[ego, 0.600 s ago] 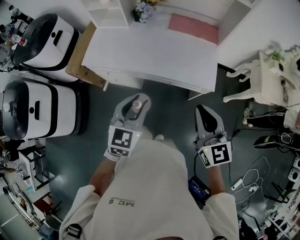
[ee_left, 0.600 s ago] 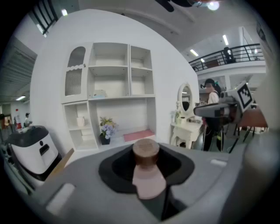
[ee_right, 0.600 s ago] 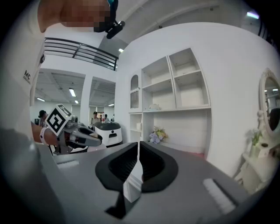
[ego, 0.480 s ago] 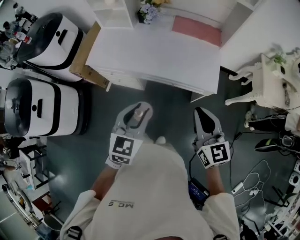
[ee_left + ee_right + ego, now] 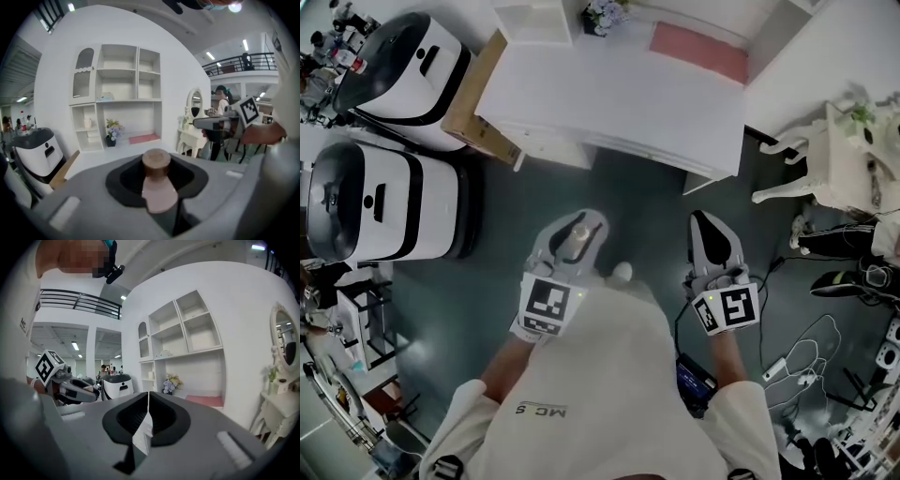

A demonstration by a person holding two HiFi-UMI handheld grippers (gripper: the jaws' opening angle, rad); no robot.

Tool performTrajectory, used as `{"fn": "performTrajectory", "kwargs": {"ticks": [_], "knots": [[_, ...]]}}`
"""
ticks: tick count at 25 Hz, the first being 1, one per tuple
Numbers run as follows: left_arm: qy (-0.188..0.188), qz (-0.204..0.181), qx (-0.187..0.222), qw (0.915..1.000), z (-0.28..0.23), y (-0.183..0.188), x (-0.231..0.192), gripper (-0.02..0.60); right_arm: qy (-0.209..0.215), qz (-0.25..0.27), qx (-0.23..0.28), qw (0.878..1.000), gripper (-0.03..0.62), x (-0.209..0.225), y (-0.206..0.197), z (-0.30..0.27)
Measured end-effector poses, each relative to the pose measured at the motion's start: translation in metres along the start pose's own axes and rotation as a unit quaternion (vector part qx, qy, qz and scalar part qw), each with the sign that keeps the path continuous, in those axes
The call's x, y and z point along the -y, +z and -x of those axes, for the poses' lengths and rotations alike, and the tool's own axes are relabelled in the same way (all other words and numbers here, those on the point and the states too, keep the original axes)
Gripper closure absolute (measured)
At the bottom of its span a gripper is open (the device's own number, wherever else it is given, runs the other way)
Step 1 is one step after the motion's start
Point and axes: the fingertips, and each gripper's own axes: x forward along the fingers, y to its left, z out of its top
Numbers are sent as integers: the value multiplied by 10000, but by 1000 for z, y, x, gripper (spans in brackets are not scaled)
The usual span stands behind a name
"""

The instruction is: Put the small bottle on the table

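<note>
A small pinkish bottle (image 5: 575, 236) with a brown cap (image 5: 156, 162) stands upright between the jaws of my left gripper (image 5: 570, 229), which is shut on it. I hold it over the dark floor, short of the white table (image 5: 619, 103) ahead. In the left gripper view the bottle (image 5: 158, 186) fills the jaw gap, with the table (image 5: 108, 157) beyond. My right gripper (image 5: 713, 242) hangs at the same height to the right, shut with nothing in it; its jaws meet in the right gripper view (image 5: 147, 416).
A pink mat (image 5: 697, 52) and a flower pot (image 5: 606, 13) sit at the table's back. Two white-and-black machines (image 5: 380, 202) stand on the left, a cardboard panel (image 5: 478, 112) leans by the table. A white vanity (image 5: 848, 155) and cables (image 5: 811, 361) are on the right.
The view has shifted slightly; both grippers sit a little lower in the head view and the table a bit farther up. The bottle stays in the left gripper.
</note>
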Motion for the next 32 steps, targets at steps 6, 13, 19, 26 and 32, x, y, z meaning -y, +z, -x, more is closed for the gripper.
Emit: {"fn": "performTrajectory", "kwargs": {"ticks": [6, 13, 19, 26, 32], "knots": [[-124, -91, 111, 9998, -4, 11, 23, 459, -187, 116, 1, 9998, 606, 11, 0, 25], [-194, -23, 151, 9997, -20, 20, 30, 459, -367, 64, -23, 9993, 606, 36, -2, 36], [-314, 34, 109, 9994, -55, 23, 13, 459, -563, 42, -86, 9984, 606, 66, -8, 16], [-665, 62, 218, 9975, -122, 49, -28, 459, -810, 114, -205, 9964, 606, 114, 3, -35], [-843, -93, 201, 9962, -185, 84, -62, 459, -983, 230, -247, 9946, 606, 163, 29, -83]]}}
